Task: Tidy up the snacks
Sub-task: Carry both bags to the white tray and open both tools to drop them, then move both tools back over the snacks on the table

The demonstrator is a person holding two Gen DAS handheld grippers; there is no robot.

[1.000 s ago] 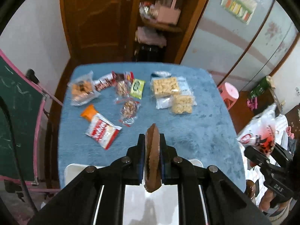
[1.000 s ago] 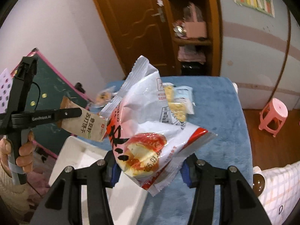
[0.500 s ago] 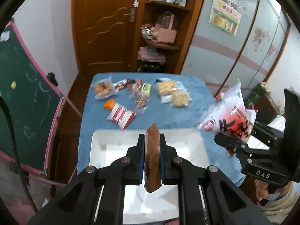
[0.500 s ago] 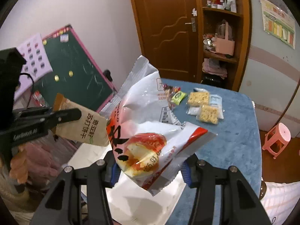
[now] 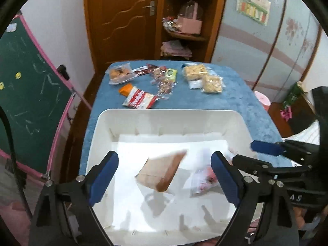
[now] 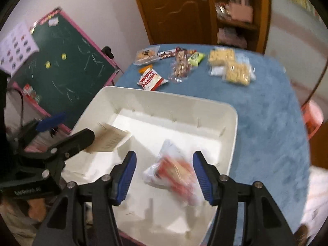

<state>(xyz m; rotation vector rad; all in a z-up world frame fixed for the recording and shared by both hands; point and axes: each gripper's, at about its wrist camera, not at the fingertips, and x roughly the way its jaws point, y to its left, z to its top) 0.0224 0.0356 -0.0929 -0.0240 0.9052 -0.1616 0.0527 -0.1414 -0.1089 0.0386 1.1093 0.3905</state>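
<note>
My left gripper (image 5: 164, 162) hangs over the white bin (image 5: 164, 112), its jaws opening wide. The brown packet (image 5: 162, 174) is loose below them, blurred, inside the bin. My right gripper (image 6: 164, 160) is over the same bin (image 6: 231, 143) with jaws opening. The red-and-white bag (image 6: 174, 170) is blurred between and below its pads, free of them. That bag (image 5: 203, 178) lies right of the brown packet in the left wrist view. In the right wrist view the brown packet (image 6: 108, 141) is just past the left gripper (image 6: 78, 126).
Several snack packs lie on the blue table (image 5: 235, 102) beyond the bin, among them a red cookie pack (image 6: 150, 80) and two clear cracker packs (image 6: 235, 73). A green chalkboard (image 5: 26, 78) stands at the left, a pink stool (image 5: 262, 100) at the right.
Both grippers have come down over the bin. The left jaws sprang open and let go of the brown packet. The right jaws widened and the red-and-white bag dropped into the bin.
</note>
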